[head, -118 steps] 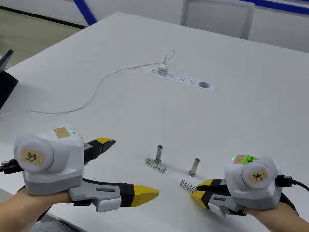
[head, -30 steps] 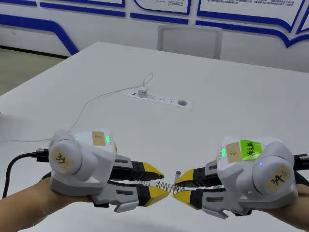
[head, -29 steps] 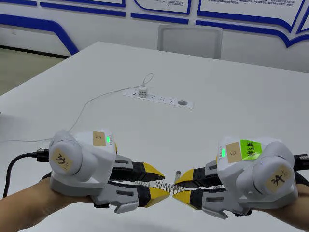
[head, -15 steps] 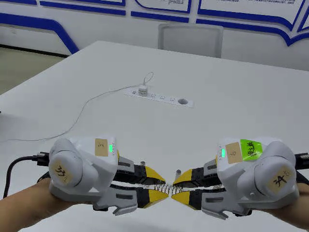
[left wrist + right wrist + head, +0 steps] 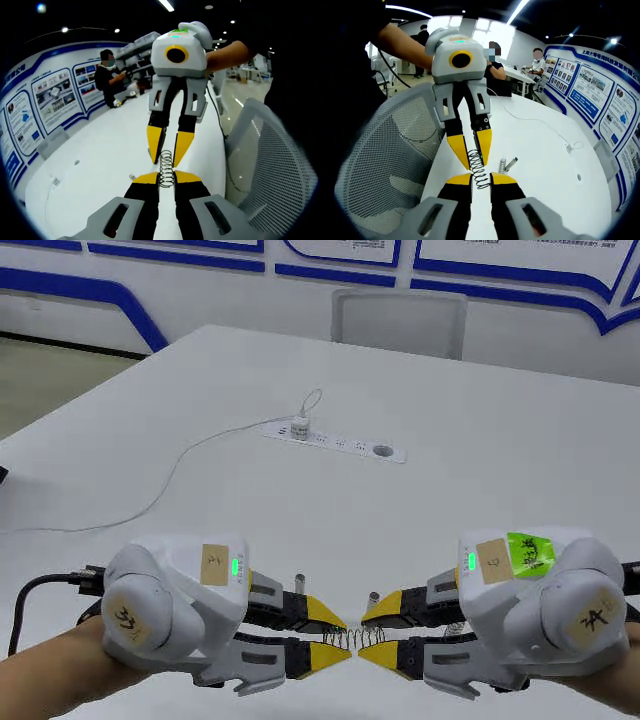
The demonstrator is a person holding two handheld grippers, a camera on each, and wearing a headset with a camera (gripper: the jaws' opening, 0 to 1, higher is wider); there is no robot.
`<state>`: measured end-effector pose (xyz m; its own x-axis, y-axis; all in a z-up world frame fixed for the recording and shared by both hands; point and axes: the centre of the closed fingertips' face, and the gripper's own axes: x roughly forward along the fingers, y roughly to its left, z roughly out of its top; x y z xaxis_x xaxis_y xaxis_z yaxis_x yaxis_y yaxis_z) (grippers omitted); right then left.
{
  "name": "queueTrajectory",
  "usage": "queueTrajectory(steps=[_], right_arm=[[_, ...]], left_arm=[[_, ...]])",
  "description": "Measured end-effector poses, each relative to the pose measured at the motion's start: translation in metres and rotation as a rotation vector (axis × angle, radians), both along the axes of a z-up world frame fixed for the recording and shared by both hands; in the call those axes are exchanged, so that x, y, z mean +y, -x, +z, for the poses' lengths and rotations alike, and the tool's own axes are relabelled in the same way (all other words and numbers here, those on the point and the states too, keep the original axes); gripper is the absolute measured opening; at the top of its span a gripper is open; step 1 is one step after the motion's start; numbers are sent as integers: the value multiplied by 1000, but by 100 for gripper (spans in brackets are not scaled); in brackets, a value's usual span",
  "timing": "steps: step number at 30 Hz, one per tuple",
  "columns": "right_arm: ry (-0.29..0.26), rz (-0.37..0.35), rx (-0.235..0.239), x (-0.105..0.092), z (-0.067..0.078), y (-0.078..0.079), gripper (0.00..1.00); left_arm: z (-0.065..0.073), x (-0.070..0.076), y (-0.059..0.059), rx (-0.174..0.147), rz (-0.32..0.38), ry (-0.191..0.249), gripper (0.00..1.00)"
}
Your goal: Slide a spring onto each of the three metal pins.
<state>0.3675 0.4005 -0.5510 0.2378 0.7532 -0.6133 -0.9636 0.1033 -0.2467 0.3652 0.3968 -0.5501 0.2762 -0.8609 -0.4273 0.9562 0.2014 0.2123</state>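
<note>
White table (image 5: 450, 480), left claw (image 5: 346, 637) labelled "33", right claw (image 5: 362, 636), both pinching one spring (image 5: 355, 640) between them

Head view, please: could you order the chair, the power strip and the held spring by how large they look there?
1. the chair, largest though farthest away
2. the power strip, long but thin
3. the spring, smallest though nearest the camera

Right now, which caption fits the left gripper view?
Left gripper and right gripper hold one spring by its ends.
</note>
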Motion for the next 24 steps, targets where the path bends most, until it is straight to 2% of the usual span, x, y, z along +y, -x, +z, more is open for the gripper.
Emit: queueTrajectory(steps=[3, 7, 11, 18, 24], right_arm=[[-2, 2, 16, 0, -2, 1, 14], [33, 7, 13, -4, -10, -1, 15], [25, 15, 22, -3, -9, 1, 12], [-24, 12, 62, -2, -1, 4, 11], [-108, 20, 96, 2, 13, 8, 11]], left_arm=[[-1, 0, 1, -6, -8, -5, 10], [1, 0, 1, -8, -9, -1, 10], [-1, 1, 3, -11, -19, -12, 10], [-2, 2, 2, -19, -20, -17, 10], [-2, 2, 1, -26, -14, -18, 10]])
